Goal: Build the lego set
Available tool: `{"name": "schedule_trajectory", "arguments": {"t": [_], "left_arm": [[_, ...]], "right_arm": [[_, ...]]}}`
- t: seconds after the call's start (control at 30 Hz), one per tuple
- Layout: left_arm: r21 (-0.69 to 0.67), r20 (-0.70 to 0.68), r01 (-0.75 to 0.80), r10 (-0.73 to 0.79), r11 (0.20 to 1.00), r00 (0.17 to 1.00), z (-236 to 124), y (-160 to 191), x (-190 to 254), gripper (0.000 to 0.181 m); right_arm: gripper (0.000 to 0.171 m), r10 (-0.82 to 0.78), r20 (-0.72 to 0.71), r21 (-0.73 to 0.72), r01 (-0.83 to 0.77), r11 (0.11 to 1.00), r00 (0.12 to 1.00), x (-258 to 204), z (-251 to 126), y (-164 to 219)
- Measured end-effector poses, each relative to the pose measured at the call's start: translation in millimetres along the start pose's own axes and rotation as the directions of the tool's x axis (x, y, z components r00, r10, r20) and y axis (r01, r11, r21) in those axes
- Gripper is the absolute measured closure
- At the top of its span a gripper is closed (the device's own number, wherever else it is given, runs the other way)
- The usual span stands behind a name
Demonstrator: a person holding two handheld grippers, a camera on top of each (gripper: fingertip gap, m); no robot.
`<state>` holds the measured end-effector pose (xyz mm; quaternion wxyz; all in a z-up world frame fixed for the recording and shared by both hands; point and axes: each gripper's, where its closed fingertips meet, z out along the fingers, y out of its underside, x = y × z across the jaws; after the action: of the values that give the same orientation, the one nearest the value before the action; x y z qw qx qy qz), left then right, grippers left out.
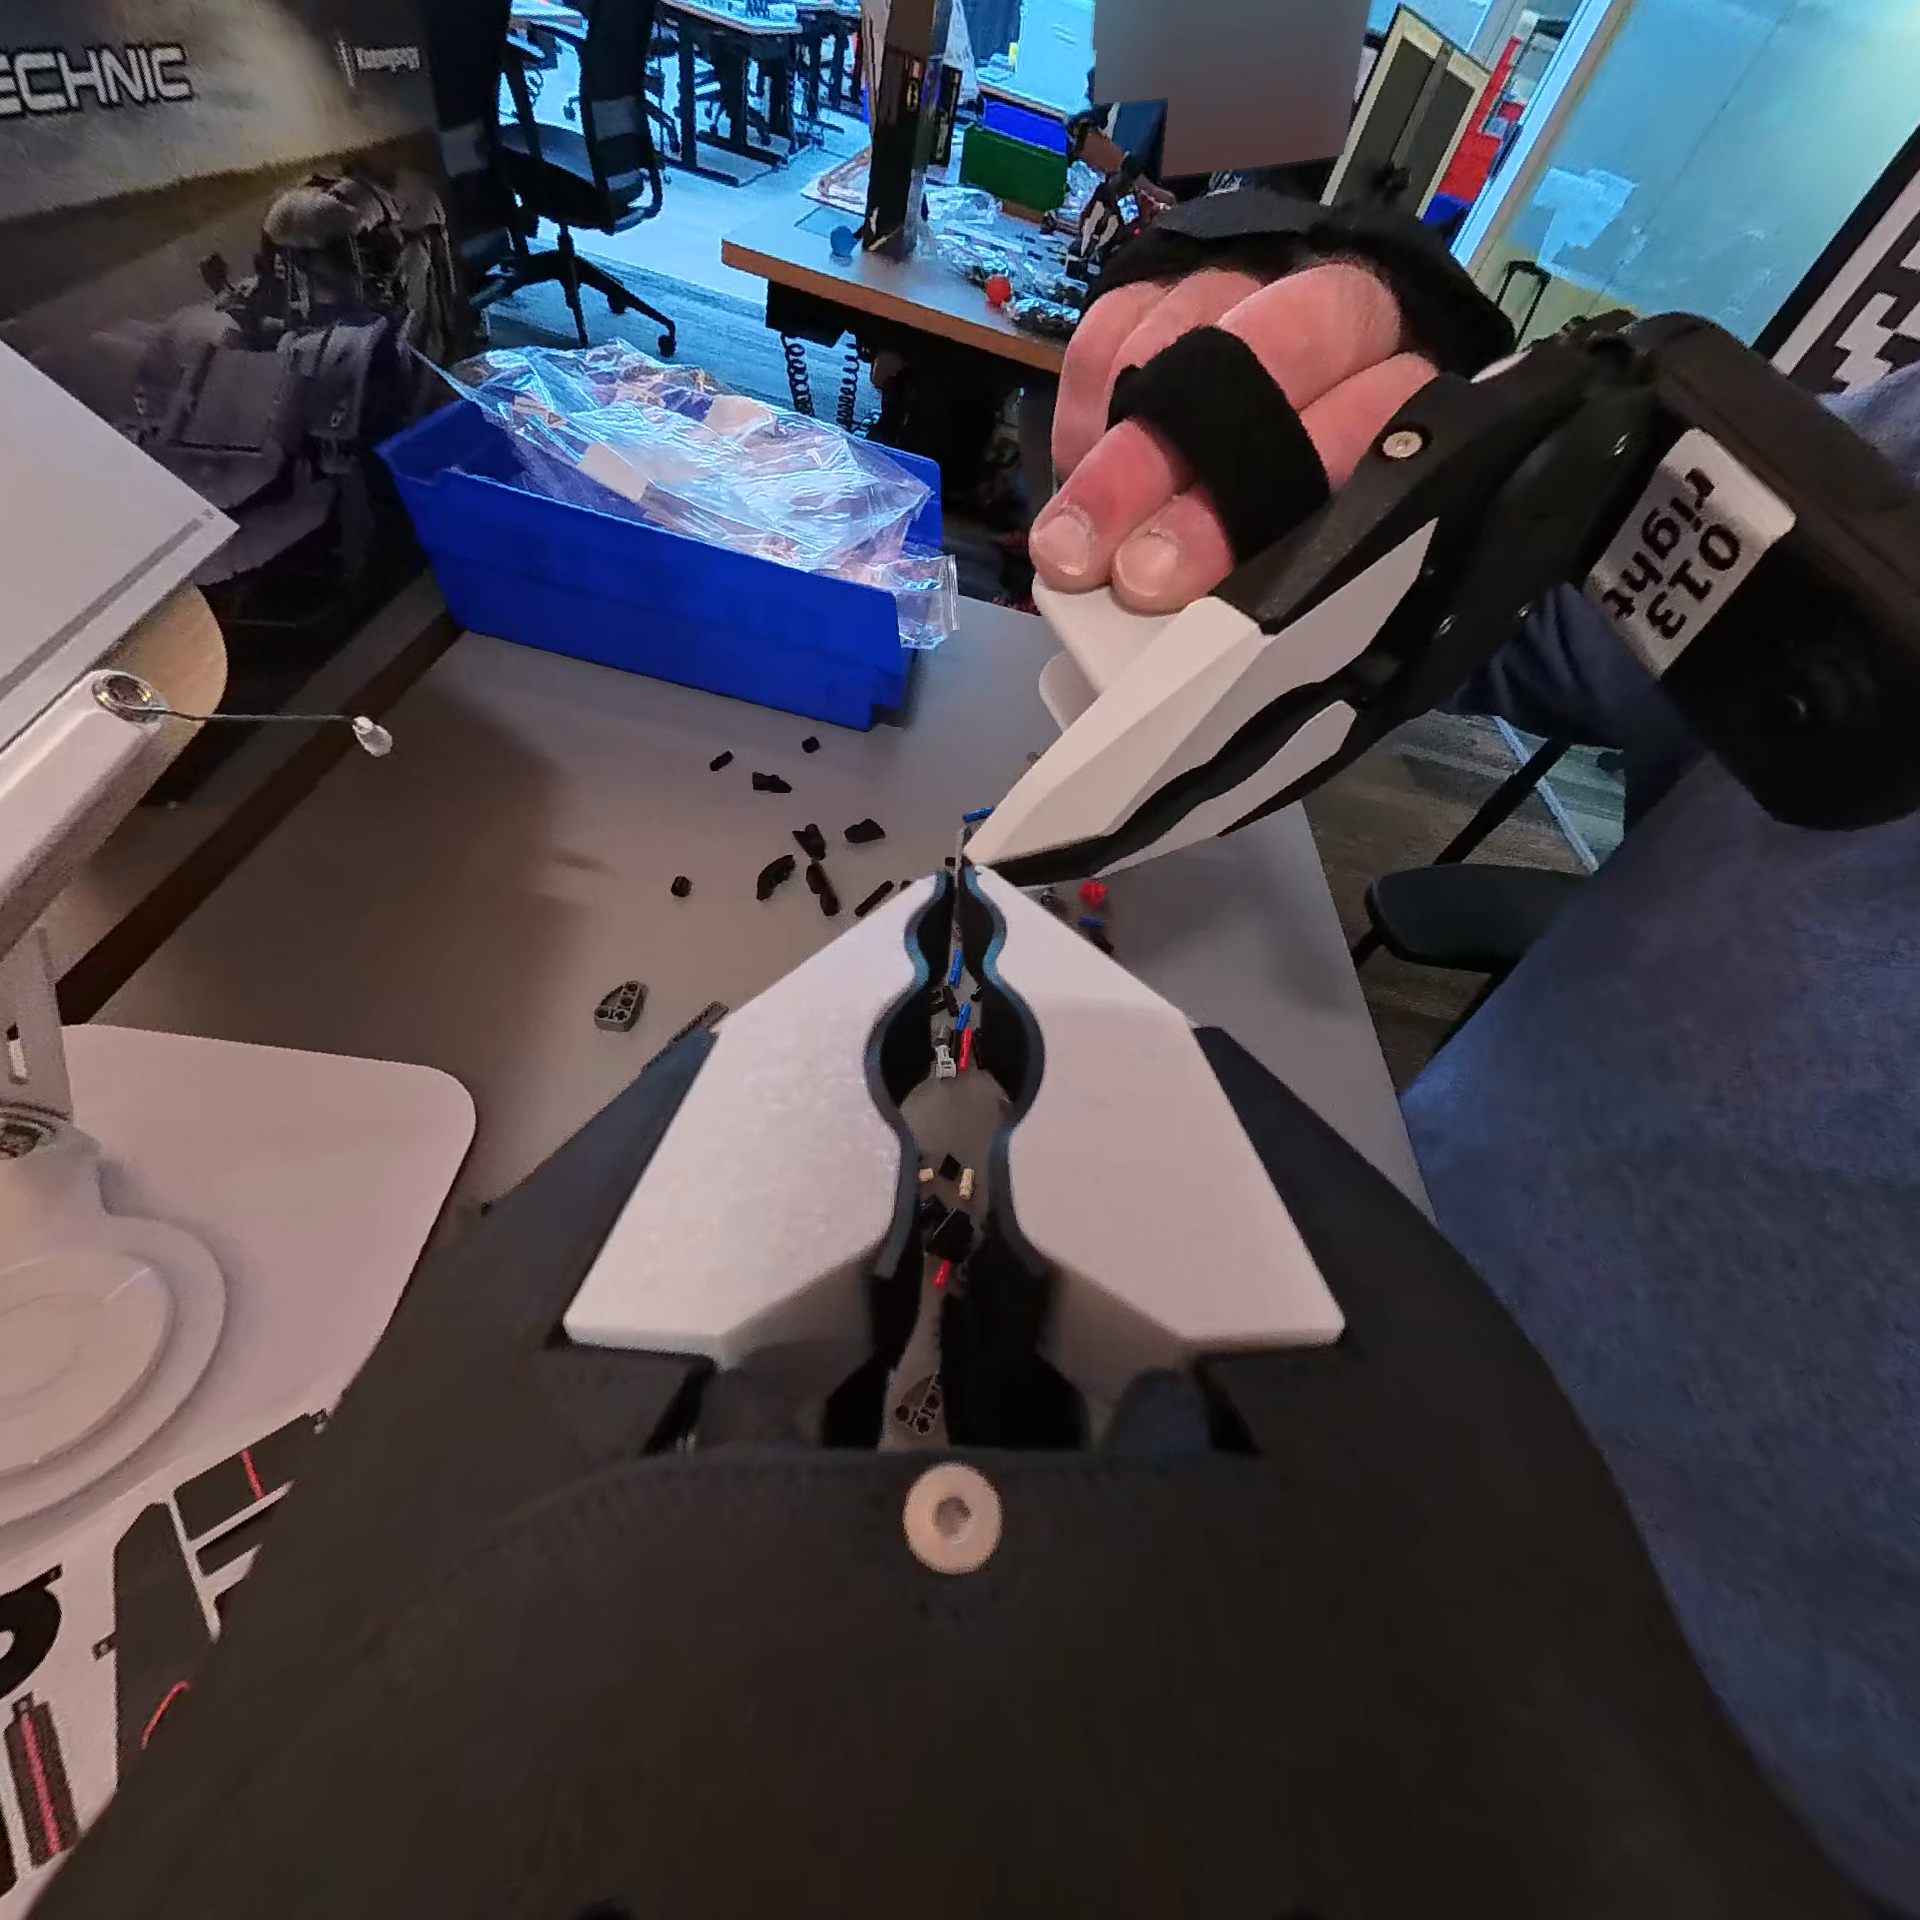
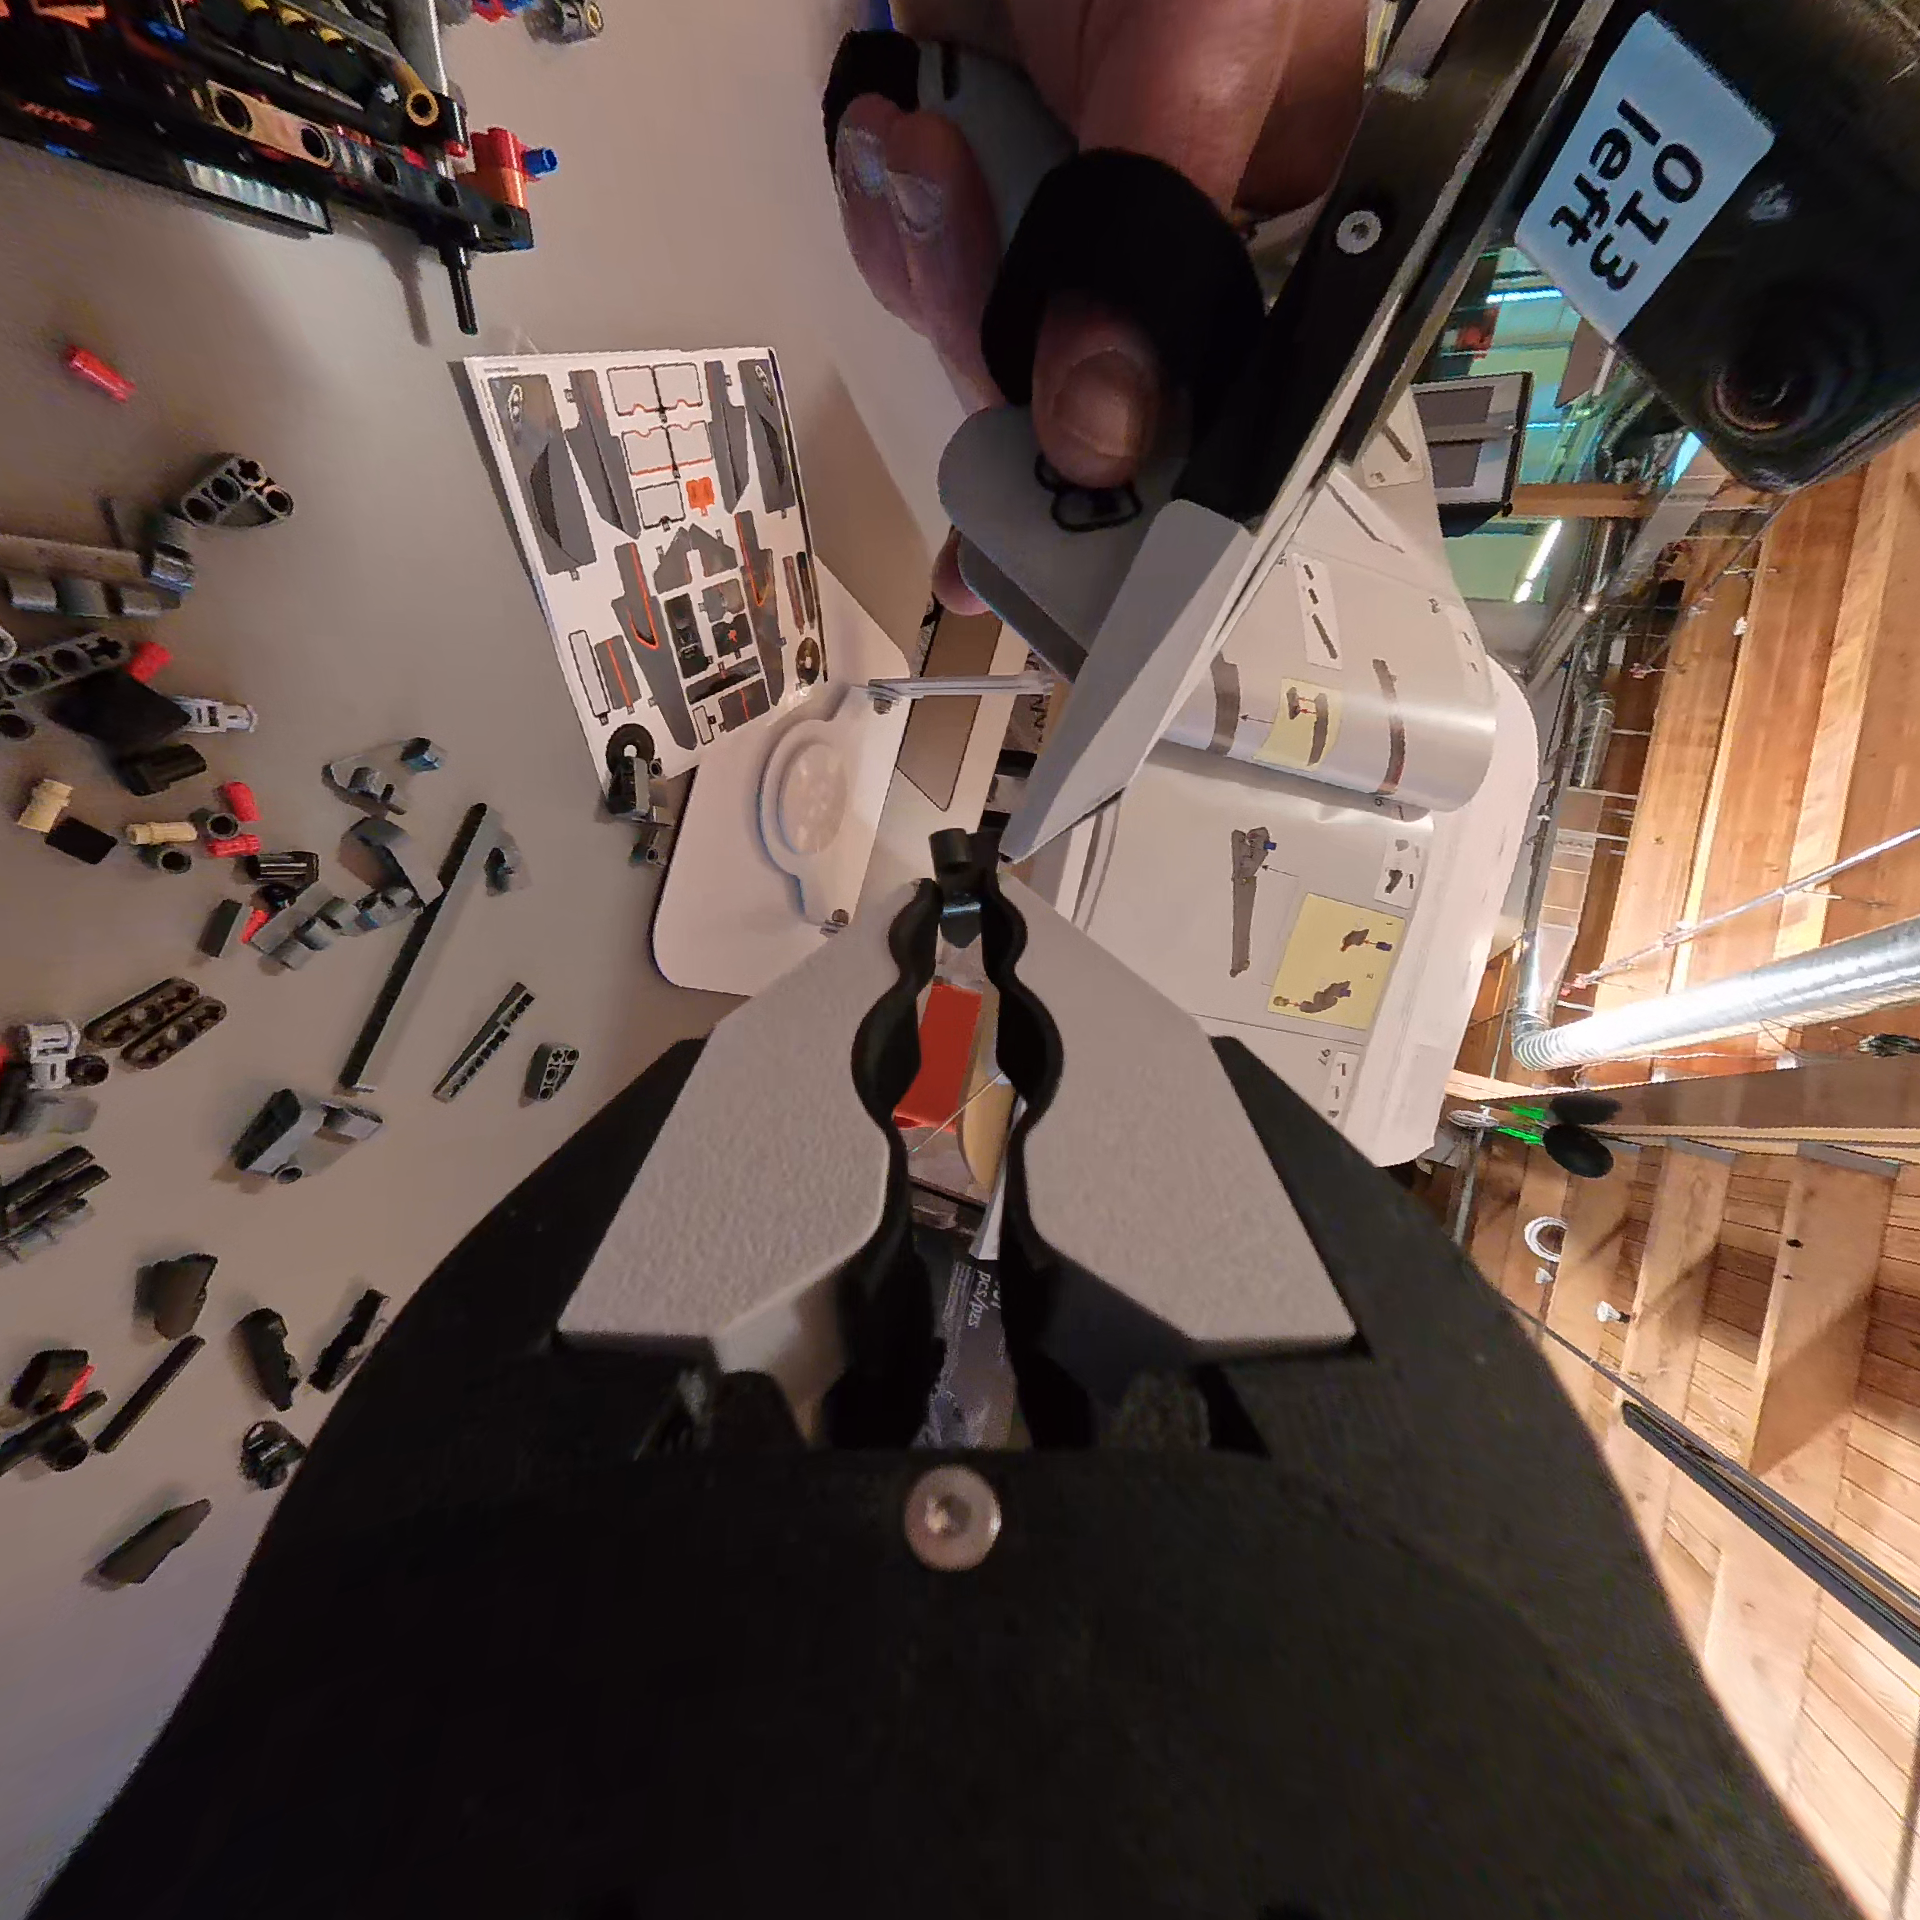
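Both claws are tip to tip in mid-air above the surface (image 1: 499, 831), so this looks like a join between two tiny parts. The right claw (image 2: 961, 894) is pinched shut on a small black connector piece (image 2: 954, 868) that pokes out past its tips. The left claw (image 1: 958, 883) has its tips drawn together too, and there's something thin and dark sticking out of it, but I can't tell what it is or whether it's really gripped.

My take on doing this bit well:
- Line up the axes before pushing; a pin going in crooked will just pop out of the grip.
- Keep one claw dead steady and move only the other.
- Push along the piece, not across it, since there's very little held.
- Don't ease off either grip until it seats.

The rest of the set is spread around that meeting point: loose black and grey parts (image 2: 312, 914) beyond the left claw's tips, the sticker sheet (image 2: 665, 561) and open instruction booklet (image 2: 1330, 935) beside the right claw, and the half-built black model (image 2: 260, 114) farther off past the stickers.
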<state>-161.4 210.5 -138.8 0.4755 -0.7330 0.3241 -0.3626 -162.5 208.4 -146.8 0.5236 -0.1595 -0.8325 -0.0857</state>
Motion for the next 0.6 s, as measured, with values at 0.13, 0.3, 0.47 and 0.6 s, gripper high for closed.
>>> {"name": "schedule_trajectory", "arguments": {"t": [0.13, 0.3, 0.47, 0.6], "left_arm": [[0.004, -0.001, -0.001, 0.001, 1.000, 1.000, 0.7, -0.3, 0.3, 0.181], [-0.005, 0.002, 0.001, -0.001, 1.000, 1.000, 3.2, 1.4, 0.3, 0.177], [0.000, -0.003, -0.026, 0.026, 1.000, 1.000, 4.4, 0.1, 3.4, 0.181], [0.015, 0.015, -0.047, 0.047, 0.999, 0.999, 4.6, -2.6, 2.6, 0.181]], "right_arm": [[0.166, 0.013, 0.008, 0.008, -0.013, 1.000, 1.000, -0.3, -0.7, 0.2], [0.166, -0.005, 0.009, 0.009, 0.005, 1.000, 1.000, -0.2, -1.9, -1.5], [0.166, 0.007, 0.008, 0.011, -0.007, 1.000, 1.000, 1.6, -3.7, -0.4], [0.166, 0.020, -0.002, 0.009, -0.020, 1.000, 1.000, 4.0, -4.6, 1.1]]}}
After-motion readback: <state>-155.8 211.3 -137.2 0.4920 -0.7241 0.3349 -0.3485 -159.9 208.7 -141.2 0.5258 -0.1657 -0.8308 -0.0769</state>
